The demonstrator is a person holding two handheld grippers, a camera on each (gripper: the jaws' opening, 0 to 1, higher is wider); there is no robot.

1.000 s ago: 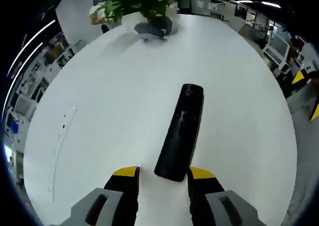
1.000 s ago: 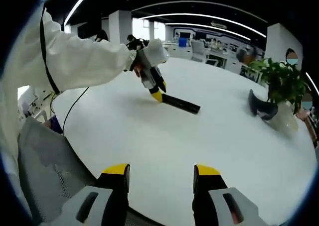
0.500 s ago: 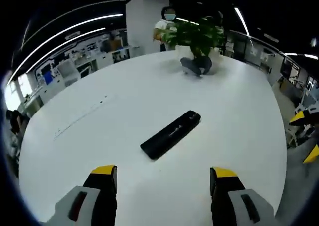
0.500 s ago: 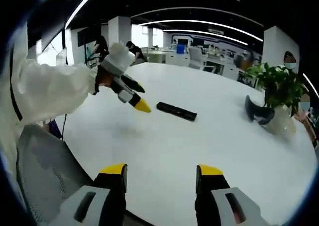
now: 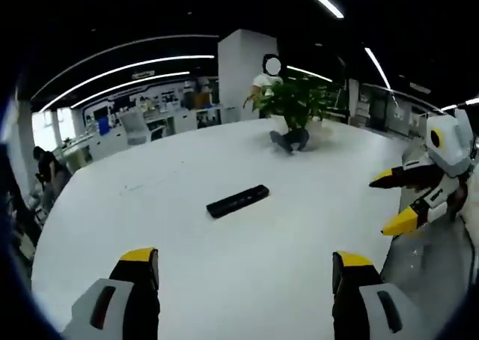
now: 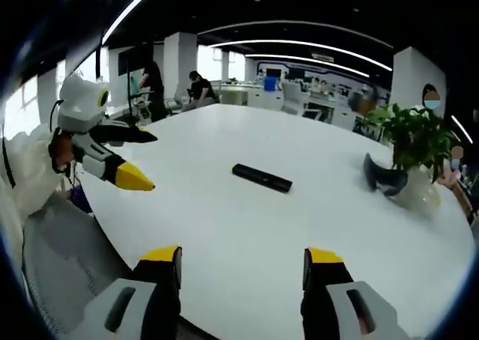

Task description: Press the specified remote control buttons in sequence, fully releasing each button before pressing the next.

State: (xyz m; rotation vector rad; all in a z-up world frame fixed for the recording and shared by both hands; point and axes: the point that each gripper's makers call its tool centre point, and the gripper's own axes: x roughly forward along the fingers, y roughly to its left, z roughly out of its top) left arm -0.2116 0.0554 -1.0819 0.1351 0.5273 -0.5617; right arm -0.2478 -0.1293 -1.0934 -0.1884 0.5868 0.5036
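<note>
A long black remote control [image 5: 237, 201] lies flat on the white table [image 5: 187, 243], alone near its middle; in the right gripper view the remote control [image 6: 261, 178] sits ahead of the jaws. My left gripper [image 5: 244, 269] is open, well short of the remote, holding nothing. My right gripper [image 6: 243, 266] is open too, near the table's edge, also holding nothing. Each gripper shows in the other's view: the right gripper [image 5: 395, 200] at the right, the left gripper [image 6: 127, 156] at the left, both open.
A potted green plant [image 6: 415, 149] and a dark grey curved object [image 6: 384, 174] stand at the table's far side. A grey chair back [image 6: 63, 257] is below the table edge at the left. People [image 6: 194, 89] and desks fill the office behind.
My left gripper has let go of the remote, opened wide and drawn back toward the table's edge. The remote stays on the table. The right gripper has barely shifted.
</note>
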